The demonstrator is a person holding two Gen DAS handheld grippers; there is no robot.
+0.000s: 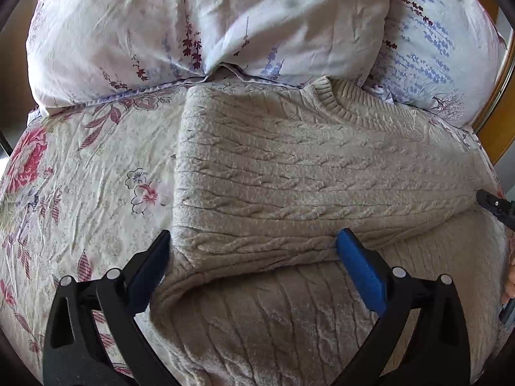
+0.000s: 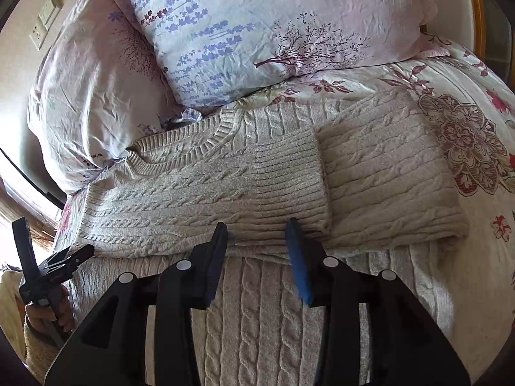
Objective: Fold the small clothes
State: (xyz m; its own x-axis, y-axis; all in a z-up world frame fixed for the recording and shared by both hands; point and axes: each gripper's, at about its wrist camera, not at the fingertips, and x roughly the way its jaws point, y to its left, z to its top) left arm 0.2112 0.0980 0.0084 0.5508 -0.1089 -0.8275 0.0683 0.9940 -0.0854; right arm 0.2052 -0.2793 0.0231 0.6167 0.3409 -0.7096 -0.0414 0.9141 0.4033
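Observation:
A beige cable-knit sweater (image 1: 289, 173) lies flat on the bed with both sleeves folded across its chest, its collar (image 1: 341, 103) toward the pillows. My left gripper (image 1: 254, 241) is open wide and empty, its fingertips at the lower edge of the folded sleeve near the sweater's left side. In the right wrist view the sweater (image 2: 225, 186) shows a ribbed cuff (image 2: 289, 177) lying over the other sleeve. My right gripper (image 2: 256, 228) is open and empty, its tips at the cuff's near edge. The left gripper shows at the left edge of that view (image 2: 48, 263).
The floral bedsheet (image 1: 80, 193) covers the bed. Two floral pillows (image 1: 193, 25) (image 2: 273, 32) lie just beyond the collar. A wooden bed frame (image 1: 495, 112) runs along the right. A wall with sockets (image 2: 45, 22) is at the far left.

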